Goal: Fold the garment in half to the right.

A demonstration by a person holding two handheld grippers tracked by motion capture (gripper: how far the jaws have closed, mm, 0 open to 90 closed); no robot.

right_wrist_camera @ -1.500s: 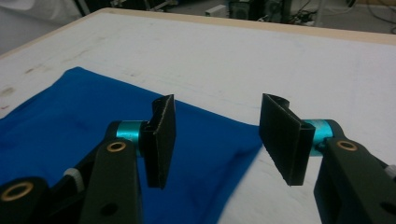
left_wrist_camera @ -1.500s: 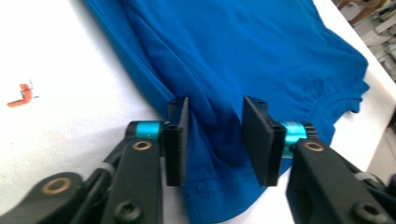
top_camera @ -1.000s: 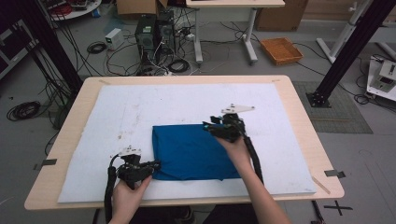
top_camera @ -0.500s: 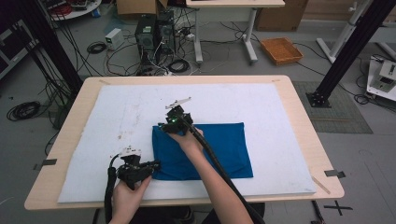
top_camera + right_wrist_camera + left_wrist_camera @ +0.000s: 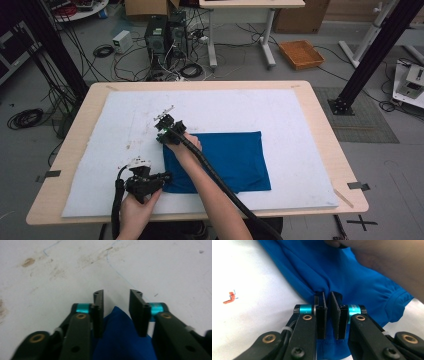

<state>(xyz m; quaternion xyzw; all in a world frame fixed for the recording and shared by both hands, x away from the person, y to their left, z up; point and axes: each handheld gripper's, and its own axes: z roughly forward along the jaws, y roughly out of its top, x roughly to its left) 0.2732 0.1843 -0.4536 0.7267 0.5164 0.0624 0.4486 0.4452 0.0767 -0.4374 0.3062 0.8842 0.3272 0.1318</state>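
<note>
Cables, computer cases (image 5: pixel 165 32) and an orange tray (image 5: pixel 301 53) lie on the grey floor beyond the far edge of a pale wooden table (image 5: pixel 75 135). Most of the tabletop carries a white mat (image 5: pixel 240 107), stained with brownish marks toward its left half and bearing a small red mark near the left gripper.

On the mat, nearer the table's near edge and about midway between its left and right edges, lies a blue cloth (image 5: pixel 232 160), folded into a rough rectangle. Its right and far edges lie flat; its near left corner is gathered into wrinkles.

The left gripper (image 5: pixel 162 177) rests at that near left corner. In the left gripper view its jaws stand almost together, with only a narrow slit between the pads, and they pinch a bunched fold of the cloth (image 5: pixel 352 282) that fans out beyond them.

The right gripper (image 5: pixel 161 134) sits at the cloth's far left corner, the person's forearm (image 5: pixel 210 185) crossing over the cloth to reach it. In the right gripper view its jaws have just been closing and stand partly apart, with a peak of the cloth (image 5: pixel 120 335) rising between them. The left pad lies against the fabric; a sliver of white mat shows between the fabric and the right pad.
</note>
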